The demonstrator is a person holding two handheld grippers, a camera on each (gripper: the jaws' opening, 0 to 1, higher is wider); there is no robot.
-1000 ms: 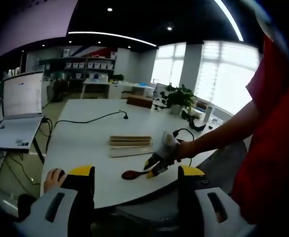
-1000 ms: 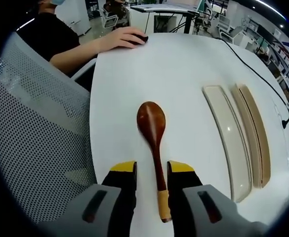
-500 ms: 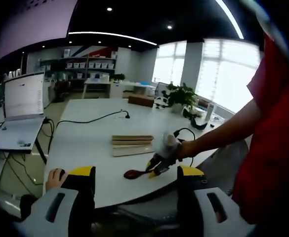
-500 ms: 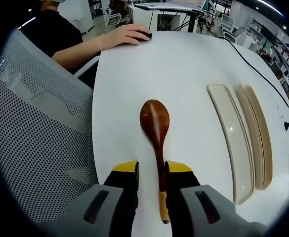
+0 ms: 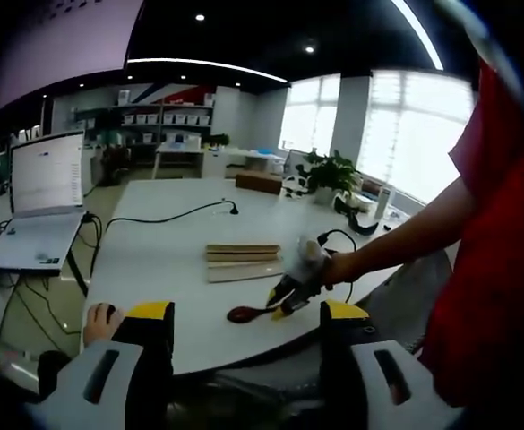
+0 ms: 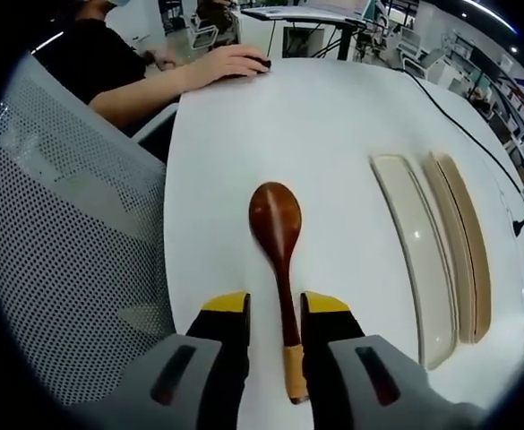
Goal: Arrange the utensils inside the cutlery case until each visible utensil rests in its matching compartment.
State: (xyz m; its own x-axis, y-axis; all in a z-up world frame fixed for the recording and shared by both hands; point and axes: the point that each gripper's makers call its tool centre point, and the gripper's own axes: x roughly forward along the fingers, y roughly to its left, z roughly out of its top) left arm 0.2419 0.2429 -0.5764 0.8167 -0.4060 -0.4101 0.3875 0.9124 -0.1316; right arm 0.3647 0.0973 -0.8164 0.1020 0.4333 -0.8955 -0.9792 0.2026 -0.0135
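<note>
The wooden spoon (image 6: 278, 240) lies on the white table (image 6: 333, 134), its bowl pointing away from the right gripper (image 6: 275, 313) and its handle running back between the two yellow-tipped jaws. The jaws stand narrow on either side of the handle; whether they already pinch it or sit just beside it cannot be told. In the left gripper view the same spoon (image 5: 244, 313) sits near the table's near edge with the right gripper (image 5: 288, 291) at its handle end.

The step in hand looks like taking hold of the spoon so it can go into the cutlery case (image 6: 427, 246), which lies to the right of the spoon, long and pale, with a tan half beside it; its compartments cannot be read from here. A good grip would likely be square across the handle, low enough not to let it roll, followed by a straight lift before swinging toward the case.

The left gripper (image 5: 244, 322) hangs off the table with its jaws wide and nothing between them.

Around this: a mesh chair (image 6: 64, 233) close to the table's left edge, another person's hand (image 6: 221, 63) resting on a mouse at the far end, a black cable (image 6: 463, 125) beyond the case, and a laptop (image 5: 38, 206) on a stand. Nothing lies between spoon and case.
</note>
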